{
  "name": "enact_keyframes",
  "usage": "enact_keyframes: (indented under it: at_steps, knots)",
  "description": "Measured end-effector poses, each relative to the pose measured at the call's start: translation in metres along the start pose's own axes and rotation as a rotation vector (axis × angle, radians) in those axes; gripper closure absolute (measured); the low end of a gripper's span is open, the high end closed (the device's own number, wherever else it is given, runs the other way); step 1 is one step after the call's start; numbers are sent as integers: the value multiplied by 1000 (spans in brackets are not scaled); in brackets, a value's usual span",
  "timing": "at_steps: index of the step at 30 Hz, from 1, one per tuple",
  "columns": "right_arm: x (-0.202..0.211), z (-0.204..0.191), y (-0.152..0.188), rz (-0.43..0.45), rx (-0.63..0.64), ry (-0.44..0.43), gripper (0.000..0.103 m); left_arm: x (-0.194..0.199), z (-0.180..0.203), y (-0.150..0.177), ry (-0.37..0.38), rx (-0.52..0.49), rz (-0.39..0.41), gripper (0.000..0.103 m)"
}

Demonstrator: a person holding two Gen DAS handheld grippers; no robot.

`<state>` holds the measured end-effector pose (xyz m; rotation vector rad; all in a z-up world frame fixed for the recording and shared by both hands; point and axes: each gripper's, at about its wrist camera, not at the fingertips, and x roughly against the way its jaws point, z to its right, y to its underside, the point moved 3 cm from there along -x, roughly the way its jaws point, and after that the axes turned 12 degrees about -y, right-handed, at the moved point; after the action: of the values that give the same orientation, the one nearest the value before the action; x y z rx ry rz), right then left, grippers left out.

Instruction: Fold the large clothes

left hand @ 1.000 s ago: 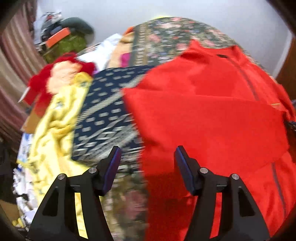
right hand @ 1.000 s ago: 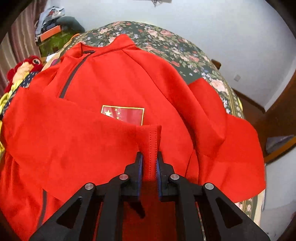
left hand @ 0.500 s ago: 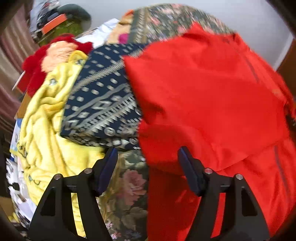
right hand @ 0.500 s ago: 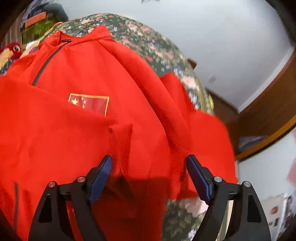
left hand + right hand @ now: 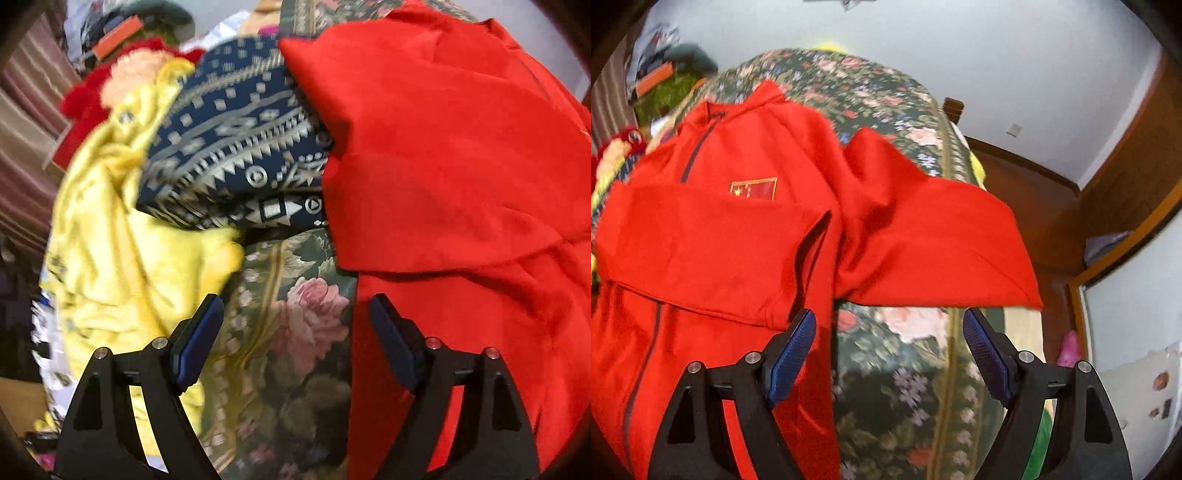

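A large red zip jacket [image 5: 738,236] with a flag patch lies face up on a floral bedspread [image 5: 886,96]. One sleeve is folded across its chest; the other sleeve [image 5: 934,236] spreads out to the right. My right gripper [image 5: 888,343] is open and empty, just off the jacket's right edge, over bare bedspread. In the left wrist view the jacket [image 5: 461,166] fills the right side. My left gripper [image 5: 295,332] is open and empty, over the bedspread [image 5: 295,332] at the jacket's left edge.
A dark blue patterned folded cloth [image 5: 236,147] and a yellow garment [image 5: 118,240] lie left of the jacket, with a red plush toy [image 5: 110,81] behind. Wooden floor and a door frame [image 5: 1126,192] are to the right of the bed.
My right gripper let go of the red sleeve cuff, opened, and shifted right off the jacket. My left gripper, open throughout, drew back and down toward the jacket's left edge.
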<state>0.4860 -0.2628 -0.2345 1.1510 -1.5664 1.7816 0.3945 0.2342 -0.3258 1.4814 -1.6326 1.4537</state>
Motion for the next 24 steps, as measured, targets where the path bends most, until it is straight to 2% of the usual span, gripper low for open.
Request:
enact_keyframes:
  at_steps: [5,9,12,17,24]
  knots:
    - [30,16,6,51,-49,-4,23,59,6,-13,61,-5,120,22]
    - [44,27,3,95,-61,-10,23,99,41,-34,120,-43,220,22]
    - [45,39,0,115,-64,-11,22,113,71,-51,148,-89,268,22]
    - [27,66,-1,103,-168,-84,21,115,128,-76,189,-123,284,21]
    - [-38,112,8,-19,-410,-238,21,82,178,-106,260,-100,216,22]
